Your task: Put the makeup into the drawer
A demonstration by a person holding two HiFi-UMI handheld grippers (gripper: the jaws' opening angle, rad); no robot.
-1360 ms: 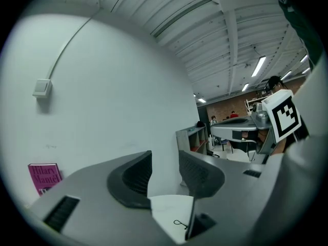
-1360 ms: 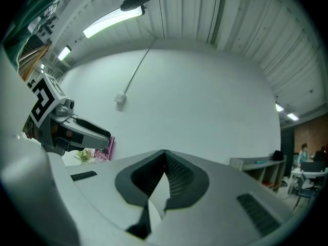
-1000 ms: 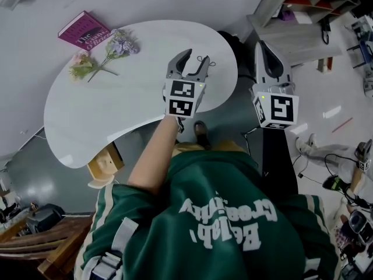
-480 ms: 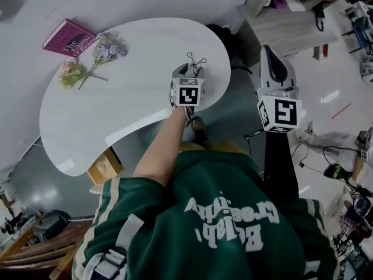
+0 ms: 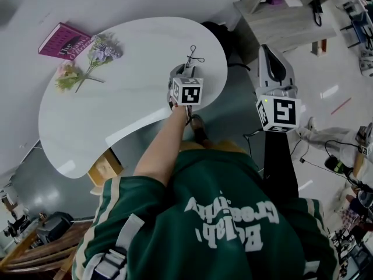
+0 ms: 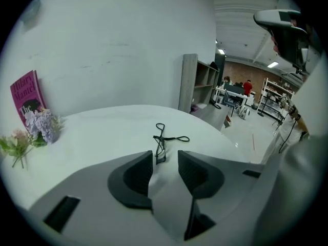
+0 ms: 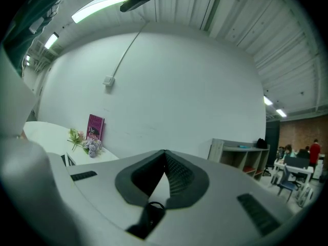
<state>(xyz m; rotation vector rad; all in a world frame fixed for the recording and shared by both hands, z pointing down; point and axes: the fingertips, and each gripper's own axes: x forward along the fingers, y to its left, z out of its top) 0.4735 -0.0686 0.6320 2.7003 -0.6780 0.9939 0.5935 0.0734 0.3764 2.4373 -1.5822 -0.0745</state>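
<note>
A black eyelash curler lies near the right end of the white curved table. My left gripper is tilted down at the tabletop. The curler's near end lies in the gap between its tips. The jaws are closing, with daylight still showing on both sides of the curler. My right gripper hovers beyond the table's right edge, pointing level at the wall. Its jaws meet at the tips with nothing in them.
A magenta book leans on the wall at the table's far left, with a bunch of flowers in front of it. A light wooden box sits under the table's near edge. A grey shelf unit stands at the far right.
My left gripper has dropped from above the table to the curler, and its jaws have narrowed. The right gripper has shifted only slightly.
</note>
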